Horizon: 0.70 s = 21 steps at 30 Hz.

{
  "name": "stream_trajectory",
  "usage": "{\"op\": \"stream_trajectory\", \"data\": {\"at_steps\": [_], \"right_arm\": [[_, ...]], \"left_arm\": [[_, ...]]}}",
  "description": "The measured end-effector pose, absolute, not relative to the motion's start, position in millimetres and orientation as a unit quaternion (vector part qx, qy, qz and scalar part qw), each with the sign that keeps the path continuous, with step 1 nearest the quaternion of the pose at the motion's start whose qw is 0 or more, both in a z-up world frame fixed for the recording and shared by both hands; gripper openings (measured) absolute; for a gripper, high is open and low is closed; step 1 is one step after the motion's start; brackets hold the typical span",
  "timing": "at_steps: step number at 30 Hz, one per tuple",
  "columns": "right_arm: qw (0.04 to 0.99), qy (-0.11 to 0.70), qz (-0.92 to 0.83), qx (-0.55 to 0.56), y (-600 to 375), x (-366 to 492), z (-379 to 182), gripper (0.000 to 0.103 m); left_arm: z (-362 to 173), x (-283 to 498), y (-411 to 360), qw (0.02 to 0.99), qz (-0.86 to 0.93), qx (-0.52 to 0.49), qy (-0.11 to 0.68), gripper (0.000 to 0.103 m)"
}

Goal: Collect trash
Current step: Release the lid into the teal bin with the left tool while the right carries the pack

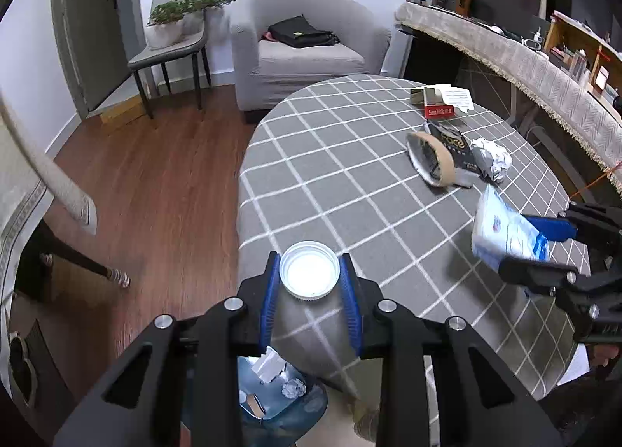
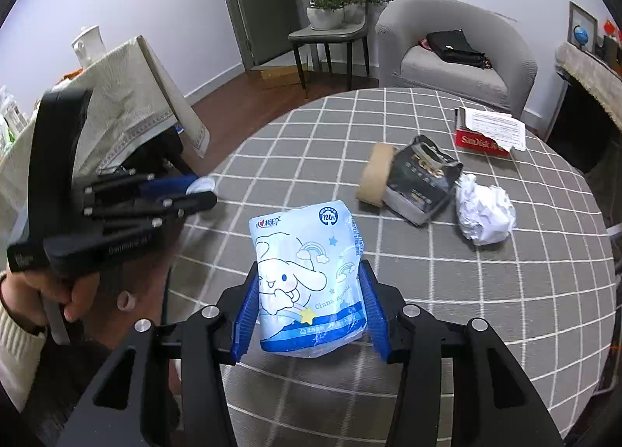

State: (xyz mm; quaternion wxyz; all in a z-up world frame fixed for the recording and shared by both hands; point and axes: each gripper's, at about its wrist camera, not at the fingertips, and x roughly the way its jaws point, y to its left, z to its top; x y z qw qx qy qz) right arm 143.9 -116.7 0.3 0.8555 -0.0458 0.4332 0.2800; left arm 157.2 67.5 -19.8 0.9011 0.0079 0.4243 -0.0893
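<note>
Trash is already in both of your grippers: your left gripper (image 1: 310,283) is closed onto a white plastic lid (image 1: 310,275), its blue pads pressing the rim on either side, and your right gripper (image 2: 309,305) is clamped around a blue cartoon-printed tissue pack (image 2: 309,279), the pads squeezing its soft sides. Both pieces appear to be lifted off the checked surface (image 1: 350,182), so you look to be in the carry step, between picking up and dropping. Directly below your left gripper, past the near edge of the surface, sits a blue bin (image 1: 272,400) with crumpled paper already inside; the lid hangs close to that edge, so the next move likely calls for bringing it back toward you until it is over the bin mouth, then opening the fingers. Your right gripper is over the surface, with your left gripper off to its left, so swing the pack round with care not to knock them together. Ahead of your right gripper, well apart, a tape roll (image 2: 375,174), a dark foil pouch (image 2: 421,182) and a crumpled paper ball (image 2: 484,213) lie touching in a cluster, with a red box (image 2: 488,134) beyond. The stretch of surface between you and them is open.
</note>
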Motion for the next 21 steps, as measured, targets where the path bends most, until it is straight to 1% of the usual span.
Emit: {"op": "stream_trajectory", "data": {"at_steps": [5, 11, 18, 21], "right_arm": [[0.853, 0.442, 0.276, -0.040, -96.9, 144.5, -0.1, 0.049], [0.853, 0.421, 0.304, -0.046, -65.2, 133.8, 16.4, 0.049], [0.845, 0.415, 0.337, -0.026, -39.8, 134.5, 12.7, 0.049], [0.839, 0.416, 0.349, -0.033, -23.0, 134.7, 11.4, 0.049]], "left_arm": [[-18.6, 140.9, 87.9, 0.901, -0.084, -0.006, 0.425, 0.033], [-20.9, 120.5, 110.6, 0.901, -0.067, -0.024, 0.429, 0.032], [-39.1, 107.6, 135.5, 0.892, -0.035, -0.026, 0.450, 0.032], [-50.3, 102.8, 144.2, 0.888, -0.024, -0.025, 0.459, 0.032]]}}
